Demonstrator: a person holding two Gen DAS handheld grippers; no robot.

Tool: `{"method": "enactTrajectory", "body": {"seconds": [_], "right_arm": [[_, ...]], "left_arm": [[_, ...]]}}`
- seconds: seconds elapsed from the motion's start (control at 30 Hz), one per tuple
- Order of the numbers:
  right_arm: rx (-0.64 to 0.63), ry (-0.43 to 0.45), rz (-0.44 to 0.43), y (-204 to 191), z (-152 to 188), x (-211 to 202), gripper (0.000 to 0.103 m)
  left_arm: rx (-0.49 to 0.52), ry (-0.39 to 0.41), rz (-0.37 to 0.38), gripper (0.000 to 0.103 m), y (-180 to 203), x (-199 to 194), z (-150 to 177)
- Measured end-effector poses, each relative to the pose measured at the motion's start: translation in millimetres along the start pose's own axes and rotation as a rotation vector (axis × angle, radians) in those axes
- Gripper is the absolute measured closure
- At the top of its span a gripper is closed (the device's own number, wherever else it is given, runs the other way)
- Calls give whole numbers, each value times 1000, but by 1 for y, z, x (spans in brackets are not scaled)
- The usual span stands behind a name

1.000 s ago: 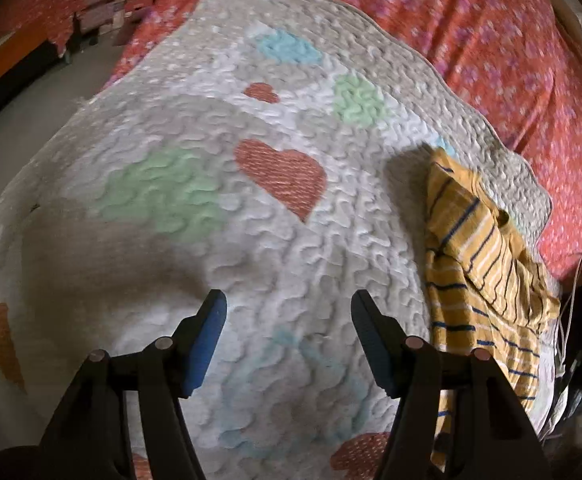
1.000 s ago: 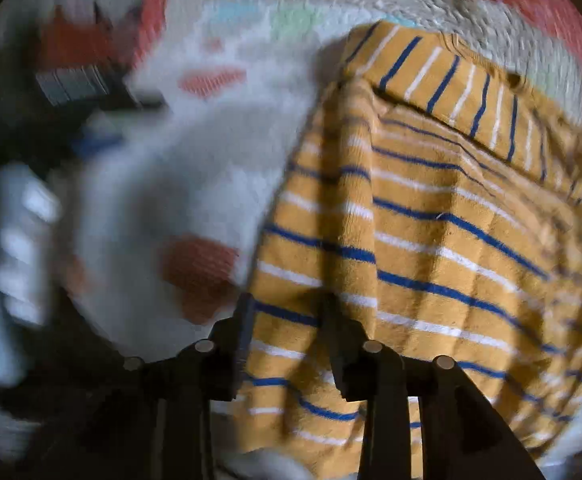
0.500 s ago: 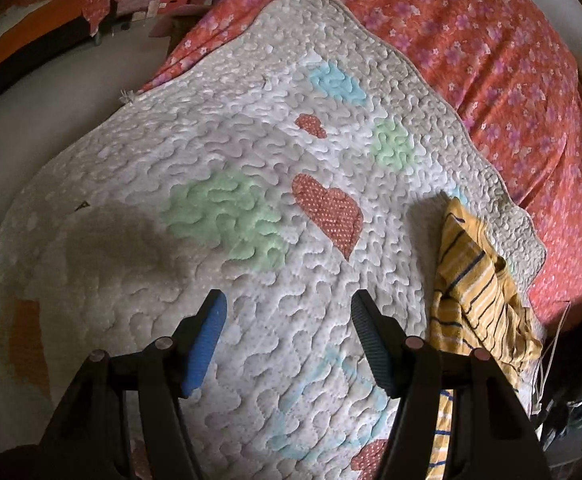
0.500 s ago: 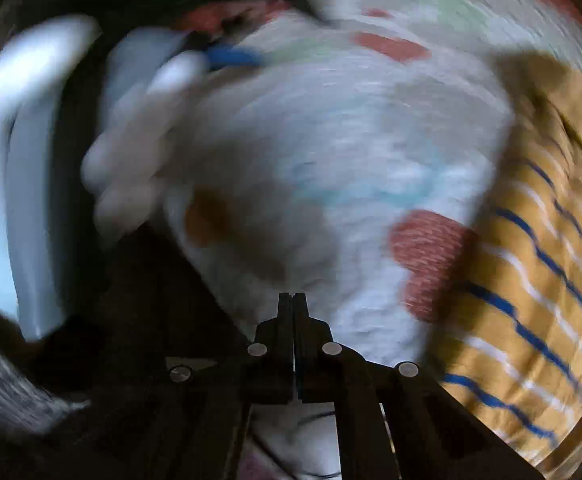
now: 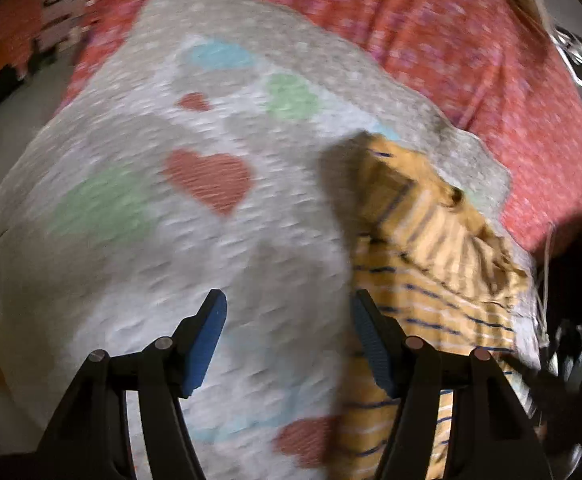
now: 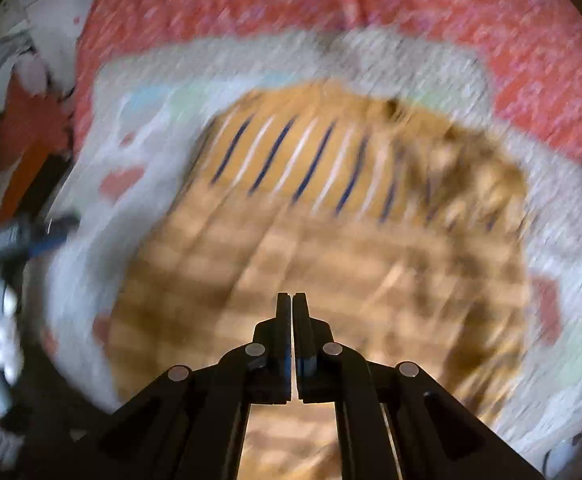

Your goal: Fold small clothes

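Red floral bedding (image 5: 471, 40) covers the bed, and a white quilt (image 5: 139, 260) with red, green and blue heart patches lies spread on top of it. Both views are motion-blurred.

Landmark: the large red heart patch (image 5: 209, 180) on the quilt.

Garment: a small yellow garment (image 5: 423, 264) with navy and white stripes lies crumpled on the quilt, to the right of the red heart patch and close to the quilt's right-hand edge. One part shows stripes running crosswise to the rest. In the right wrist view it fills the centre of the frame (image 6: 311, 208), with quilt visible around it on the left, far and right sides.

Left gripper (image 5: 287, 336): fingers wide apart, blue pads facing each other, nothing between them. It hangs over bare quilt, nearer the camera than the red heart patch; its right finger sits at the garment's left edge in the view.

Right gripper (image 6: 292, 320): fingers closed together, nothing seen between them. It is above the garment; contact cannot be told.
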State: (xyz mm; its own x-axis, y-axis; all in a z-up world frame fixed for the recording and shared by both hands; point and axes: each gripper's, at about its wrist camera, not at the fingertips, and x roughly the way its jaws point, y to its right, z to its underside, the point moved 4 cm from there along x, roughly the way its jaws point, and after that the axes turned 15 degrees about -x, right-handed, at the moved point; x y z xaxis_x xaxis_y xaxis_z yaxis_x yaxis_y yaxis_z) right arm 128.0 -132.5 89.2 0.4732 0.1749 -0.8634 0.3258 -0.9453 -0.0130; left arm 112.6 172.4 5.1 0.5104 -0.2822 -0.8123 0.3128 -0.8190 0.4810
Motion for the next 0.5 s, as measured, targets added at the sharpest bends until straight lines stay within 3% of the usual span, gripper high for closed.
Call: {"method": "enactTrajectory", "body": {"seconds": [0.1, 0.17, 0.2, 0.37, 0.5], "right_arm": [[-4, 23, -62, 21, -60, 21, 95], [-4, 15, -125, 24, -93, 41, 62], [-18, 16, -143, 24, -111, 55, 58], [-152, -69, -138, 10, -158, 130, 58], [-274, -155, -152, -2, -166, 181, 58]], "left_arm": [[55, -29, 16, 39, 41, 21, -9], [101, -44, -2, 39, 67, 46, -16], [110, -50, -13, 39, 76, 60, -21], [37, -150, -11, 40, 94, 119, -40], [1, -233, -57, 50, 90, 152, -36]]}}
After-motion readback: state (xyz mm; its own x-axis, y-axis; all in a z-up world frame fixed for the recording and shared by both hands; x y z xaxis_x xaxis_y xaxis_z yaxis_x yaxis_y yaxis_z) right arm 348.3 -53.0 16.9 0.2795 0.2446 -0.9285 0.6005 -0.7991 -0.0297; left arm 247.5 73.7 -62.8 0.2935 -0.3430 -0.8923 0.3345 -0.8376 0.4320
